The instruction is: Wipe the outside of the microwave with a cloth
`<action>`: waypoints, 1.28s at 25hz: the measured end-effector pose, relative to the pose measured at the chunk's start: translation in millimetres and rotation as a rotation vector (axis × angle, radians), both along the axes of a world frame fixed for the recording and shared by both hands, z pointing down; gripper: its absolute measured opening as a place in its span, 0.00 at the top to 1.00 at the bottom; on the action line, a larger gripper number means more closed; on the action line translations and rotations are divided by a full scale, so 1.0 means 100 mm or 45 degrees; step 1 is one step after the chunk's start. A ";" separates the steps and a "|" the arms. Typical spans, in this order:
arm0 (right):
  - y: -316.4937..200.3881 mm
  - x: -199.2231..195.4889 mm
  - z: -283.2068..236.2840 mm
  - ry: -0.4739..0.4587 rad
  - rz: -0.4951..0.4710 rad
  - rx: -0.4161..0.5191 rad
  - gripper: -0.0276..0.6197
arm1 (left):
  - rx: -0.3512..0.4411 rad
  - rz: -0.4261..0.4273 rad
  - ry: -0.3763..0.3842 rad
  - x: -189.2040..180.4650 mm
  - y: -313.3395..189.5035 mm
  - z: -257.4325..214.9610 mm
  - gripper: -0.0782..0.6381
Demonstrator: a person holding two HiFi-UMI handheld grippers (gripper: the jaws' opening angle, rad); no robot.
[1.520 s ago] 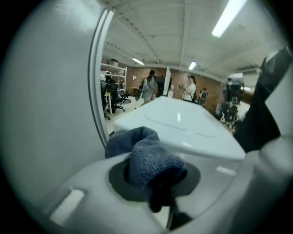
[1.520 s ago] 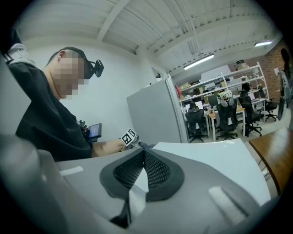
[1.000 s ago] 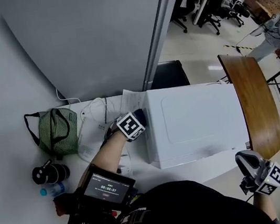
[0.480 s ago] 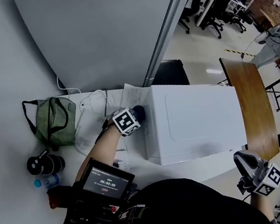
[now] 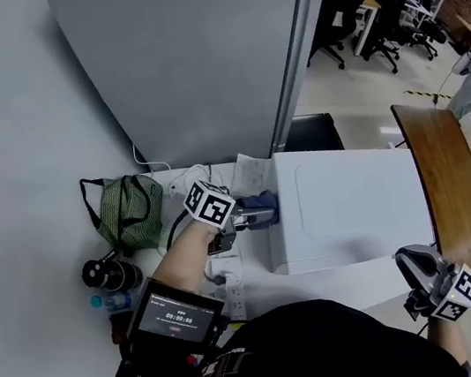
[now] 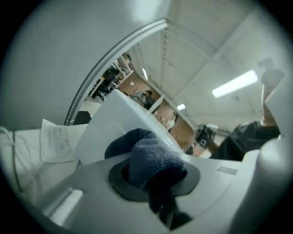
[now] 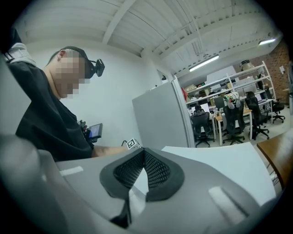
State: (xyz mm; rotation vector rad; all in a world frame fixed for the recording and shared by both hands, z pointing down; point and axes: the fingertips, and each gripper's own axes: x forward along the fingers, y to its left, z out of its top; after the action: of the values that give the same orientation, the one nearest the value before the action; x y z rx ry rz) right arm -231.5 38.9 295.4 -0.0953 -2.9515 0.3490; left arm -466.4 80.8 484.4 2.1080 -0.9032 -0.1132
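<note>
A tall grey partition wall fills twelve o'clock, black office chairs stand on pale floor at one, a curved brown wooden tabletop at three.

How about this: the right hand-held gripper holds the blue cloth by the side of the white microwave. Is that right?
Not quite. It is the left hand-held gripper that holds the blue cloth by the side of the white microwave; the left gripper view shows it. The right hand-held gripper is shut with nothing in it.
</note>
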 end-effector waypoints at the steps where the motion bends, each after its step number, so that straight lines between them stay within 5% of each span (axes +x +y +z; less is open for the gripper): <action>1: 0.00 0.04 0.00 0.007 0.010 0.003 0.95 | 0.013 -0.052 0.115 -0.03 -0.06 0.03 0.81; 3: -0.01 0.12 -0.02 0.021 0.034 0.010 0.95 | 0.037 -0.162 0.281 -0.14 -0.13 0.11 0.81; 6: -0.03 0.23 -0.01 0.051 0.072 0.017 0.95 | 0.021 -0.277 0.366 -0.26 -0.20 0.30 0.81; 12: 0.01 0.31 0.04 0.126 0.095 0.023 0.95 | -0.139 -0.357 0.241 -0.31 -0.29 0.95 0.81; 20: 0.12 0.24 0.06 0.208 0.061 0.056 0.95 | -0.276 -0.454 0.239 -0.43 -0.40 1.58 0.81; 24: 0.17 0.18 0.04 0.207 0.036 0.076 0.95 | -0.396 -0.488 0.080 -0.41 -0.38 1.93 0.81; 27: 0.18 0.16 0.00 0.168 0.017 0.080 0.95 | -0.362 -0.505 0.025 -0.41 -0.29 1.75 0.81; 32: 0.14 0.11 -0.06 0.058 -0.030 0.065 0.95 | -0.109 -0.490 0.092 -0.28 0.09 0.59 0.81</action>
State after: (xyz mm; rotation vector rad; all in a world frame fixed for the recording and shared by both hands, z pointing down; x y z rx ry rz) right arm -220.2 52.8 289.8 -0.1145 -2.9095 0.2686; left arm -494.7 89.5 543.3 1.8191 -1.2380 -0.3405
